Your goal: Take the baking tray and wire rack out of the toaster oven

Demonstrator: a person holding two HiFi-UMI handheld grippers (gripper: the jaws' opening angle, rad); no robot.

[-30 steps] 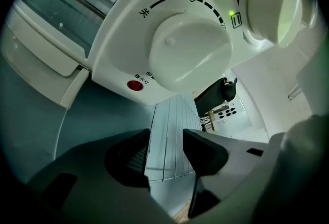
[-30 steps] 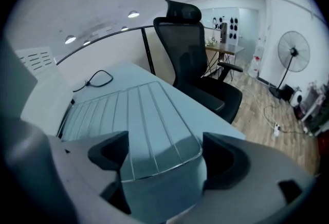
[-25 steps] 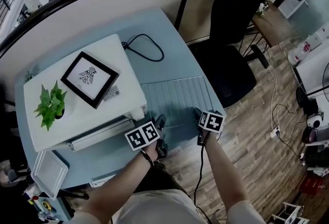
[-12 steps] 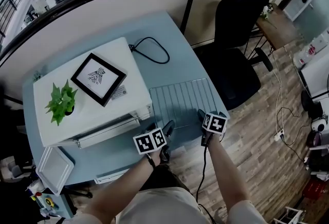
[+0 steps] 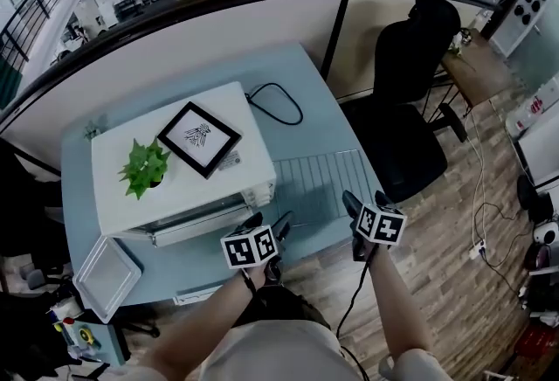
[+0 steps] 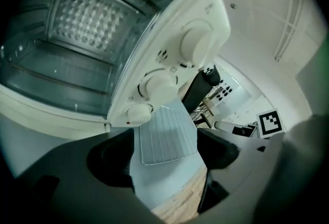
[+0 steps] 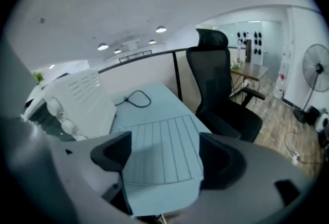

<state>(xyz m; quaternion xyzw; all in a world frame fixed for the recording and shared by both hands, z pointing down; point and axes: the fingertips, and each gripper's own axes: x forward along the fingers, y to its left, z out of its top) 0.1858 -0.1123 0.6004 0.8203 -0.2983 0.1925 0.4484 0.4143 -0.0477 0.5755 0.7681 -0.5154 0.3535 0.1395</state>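
The wire rack [image 5: 316, 181] lies flat on the blue table [image 5: 301, 82], to the right of the white toaster oven [image 5: 179, 183]. The white baking tray [image 5: 106, 277] rests at the table's near left corner. My left gripper [image 5: 269, 223] hovers open above the table's front edge, nothing between its jaws; in its view the rack [image 6: 167, 134] shows beyond my left gripper [image 6: 164, 159], beside the oven's open, empty cavity [image 6: 77, 33]. My right gripper [image 5: 365, 198] hangs above the rack's near right corner, jaws closing on nothing. The rack [image 7: 162, 153] lies below my right gripper [image 7: 164, 161].
A framed picture [image 5: 199, 138] and a small green plant [image 5: 145, 166] stand on the oven's top. A black cable [image 5: 278, 101] curls on the table behind it. A black office chair [image 5: 410, 100] stands right of the table, on wooden floor [image 5: 454, 283].
Both grippers have risen off the rack's near edge and pulled back toward the table's front. The rack stays flat on the table. The left jaws have spread wider.
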